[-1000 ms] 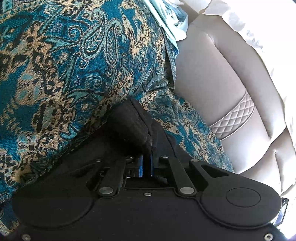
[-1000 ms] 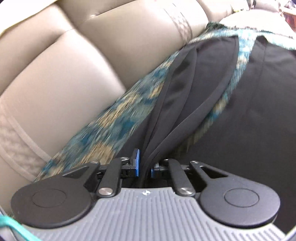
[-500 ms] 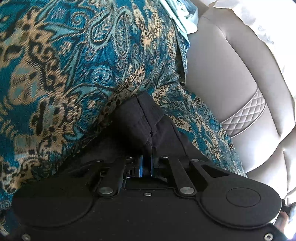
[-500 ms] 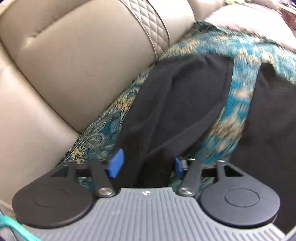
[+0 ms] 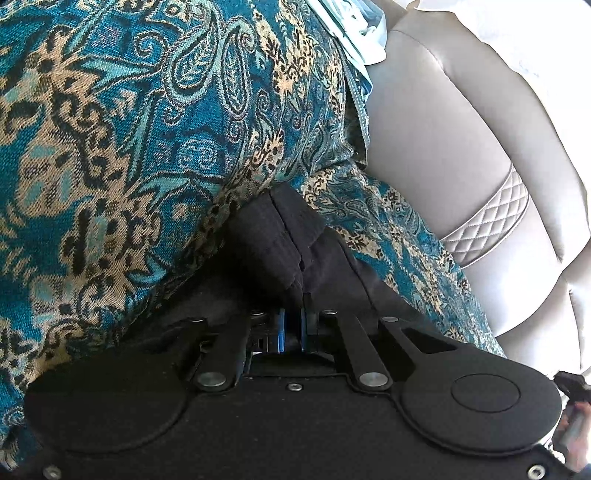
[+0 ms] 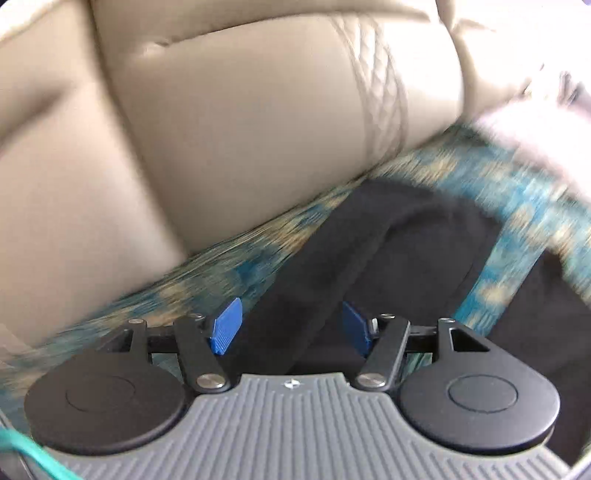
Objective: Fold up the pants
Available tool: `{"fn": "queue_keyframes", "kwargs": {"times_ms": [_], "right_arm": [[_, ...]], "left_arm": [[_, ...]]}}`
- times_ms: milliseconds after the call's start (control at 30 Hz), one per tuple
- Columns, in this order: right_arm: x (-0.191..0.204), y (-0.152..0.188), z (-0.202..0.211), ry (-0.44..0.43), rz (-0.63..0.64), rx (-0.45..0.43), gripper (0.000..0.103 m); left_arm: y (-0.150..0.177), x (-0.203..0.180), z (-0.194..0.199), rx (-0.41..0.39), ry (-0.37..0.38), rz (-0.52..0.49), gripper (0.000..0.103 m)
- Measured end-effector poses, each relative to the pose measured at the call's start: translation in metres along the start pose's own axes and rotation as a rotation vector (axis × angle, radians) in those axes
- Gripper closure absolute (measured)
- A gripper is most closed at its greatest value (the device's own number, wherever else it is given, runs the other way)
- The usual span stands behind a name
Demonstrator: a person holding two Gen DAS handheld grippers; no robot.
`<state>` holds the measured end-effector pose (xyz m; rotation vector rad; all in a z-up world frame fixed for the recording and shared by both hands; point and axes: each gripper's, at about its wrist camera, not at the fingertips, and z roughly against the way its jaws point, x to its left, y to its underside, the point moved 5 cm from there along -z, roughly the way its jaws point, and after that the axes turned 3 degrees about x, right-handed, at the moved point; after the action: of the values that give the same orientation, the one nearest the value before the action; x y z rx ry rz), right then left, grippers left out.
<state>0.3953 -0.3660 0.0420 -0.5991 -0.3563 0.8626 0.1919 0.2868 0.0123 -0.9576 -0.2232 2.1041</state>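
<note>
The black pants (image 5: 280, 236) lie on a teal and gold patterned throw. In the left wrist view my left gripper (image 5: 291, 328) is shut on a thick bunched edge of them, which pokes out ahead of the blue pads. In the right wrist view the pants (image 6: 388, 251) spread as a dark fold across the throw. My right gripper (image 6: 291, 326) stands open just above that fold, its blue pads (image 6: 226, 325) well apart and not pressing on the cloth. The picture there is blurred by motion.
The patterned throw (image 5: 129, 129) covers the sofa seat and rises as a hump on the left. Beige leather sofa backrest (image 6: 240, 122) with a quilted strip (image 5: 491, 225) stands behind. A pale cloth (image 5: 354, 33) lies at the top of the throw.
My right gripper let go of the pants fold, its pads spreading wide, and swung along the sofa back. My left gripper kept its grip and hardly moved.
</note>
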Motion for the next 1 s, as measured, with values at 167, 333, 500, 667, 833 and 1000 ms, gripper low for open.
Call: {"fn": "queue_keyframes", "kwargs": {"times_ms": [167,333,500,667,833,1000], "right_arm": [[-0.007,-0.017,-0.059,0.169,-0.078,0.023,0.027],[-0.007,-0.02,-0.101,0.197,-0.063,0.053,0.0],[-0.002,-0.031,-0.132,0.232,-0.008,0.045,0.01],[-0.016,-0.04,-0.119,0.281,-0.031,0.017,0.095],[-0.067,-0.041,-0.076,0.153,-0.174,-0.043,0.096],[-0.14,-0.022,-0.01,0.016,-0.29,-0.101,0.096]], "left_arm": [[0.003,0.002,-0.002,0.005,0.003,-0.015,0.095],[0.003,0.003,-0.009,0.009,-0.003,-0.022,0.095],[0.001,-0.001,-0.017,0.005,-0.024,-0.02,0.095],[-0.003,-0.009,-0.023,-0.008,-0.046,-0.037,0.095],[-0.003,-0.015,-0.016,-0.048,-0.042,-0.053,0.096],[0.002,-0.014,0.009,-0.123,0.007,-0.045,0.097]]}}
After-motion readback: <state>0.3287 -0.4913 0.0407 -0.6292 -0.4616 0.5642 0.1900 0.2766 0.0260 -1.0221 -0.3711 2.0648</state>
